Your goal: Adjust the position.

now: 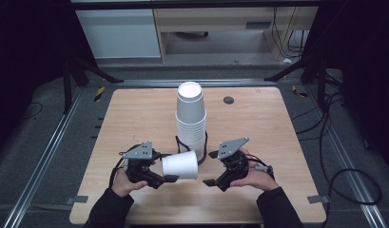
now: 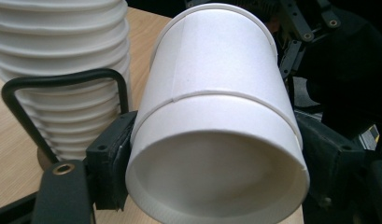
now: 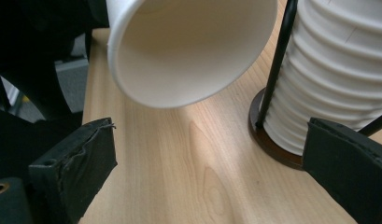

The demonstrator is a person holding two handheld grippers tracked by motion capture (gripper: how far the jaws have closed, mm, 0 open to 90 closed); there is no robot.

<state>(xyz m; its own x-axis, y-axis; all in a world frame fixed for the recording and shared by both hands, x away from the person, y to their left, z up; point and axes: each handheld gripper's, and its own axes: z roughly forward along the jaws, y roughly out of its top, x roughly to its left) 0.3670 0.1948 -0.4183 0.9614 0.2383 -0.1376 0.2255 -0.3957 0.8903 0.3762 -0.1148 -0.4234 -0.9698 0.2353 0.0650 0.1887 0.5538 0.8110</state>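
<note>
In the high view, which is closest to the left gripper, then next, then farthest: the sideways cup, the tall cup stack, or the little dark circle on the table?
1. Sideways cup: held in the left gripper, at its jaws.
2. Cup stack: standing mid-table, just behind.
3. Dark circle: far side of the table, to the right.

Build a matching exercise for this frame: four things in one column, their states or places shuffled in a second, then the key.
Things
1. single paper cup
2. stack of cups
3. right gripper
4. left gripper

States
A. jaws apart, nothing between them
B. upright in a black wire holder on the table
C. lying on its side above the table, open mouth toward the right gripper
D. jaws closed on the cup's base end

Pairs: 1-C, 2-B, 3-A, 4-D
</note>
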